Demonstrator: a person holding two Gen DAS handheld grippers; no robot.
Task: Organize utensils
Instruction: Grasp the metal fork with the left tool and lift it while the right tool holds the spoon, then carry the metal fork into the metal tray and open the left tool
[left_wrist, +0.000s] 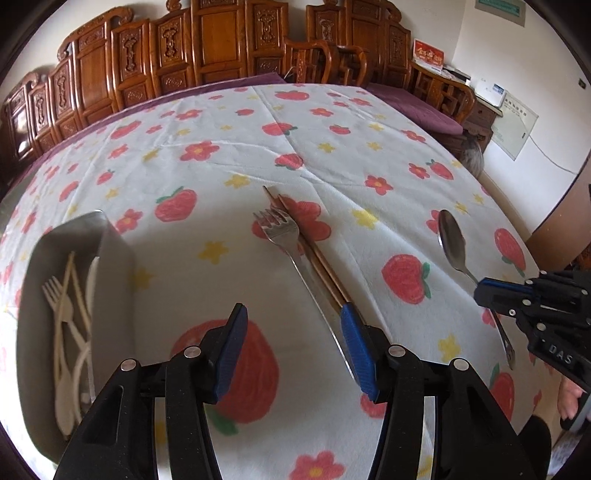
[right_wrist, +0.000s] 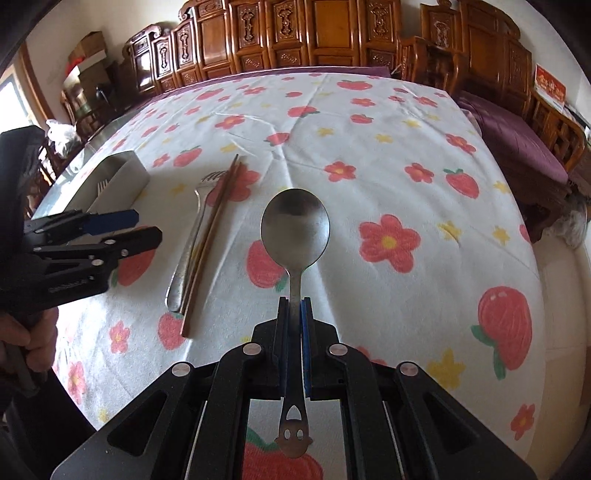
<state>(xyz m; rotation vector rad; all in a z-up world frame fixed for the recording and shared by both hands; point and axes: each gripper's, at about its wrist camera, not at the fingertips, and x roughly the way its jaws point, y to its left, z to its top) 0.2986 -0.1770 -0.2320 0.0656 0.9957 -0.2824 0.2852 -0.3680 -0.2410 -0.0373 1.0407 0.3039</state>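
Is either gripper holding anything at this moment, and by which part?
The right gripper holds the metal spoon by its handle, just below the bowl. The left gripper is open and empty above the tablecloth.

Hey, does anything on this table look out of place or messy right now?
Nothing spilled or damaged. The metal fork and wooden chopsticks lie loose on the tablecloth, outside the grey utensil bin. The right gripper holds the spoon.

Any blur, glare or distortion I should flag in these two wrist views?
Left wrist view: strong fisheye bending of the table edge, dark vignette corners, the gray tray at left smeared soft. Right wrist view: same barrel distortion, the spoon sharp with dull reflections in its bowl, no harsh glare.
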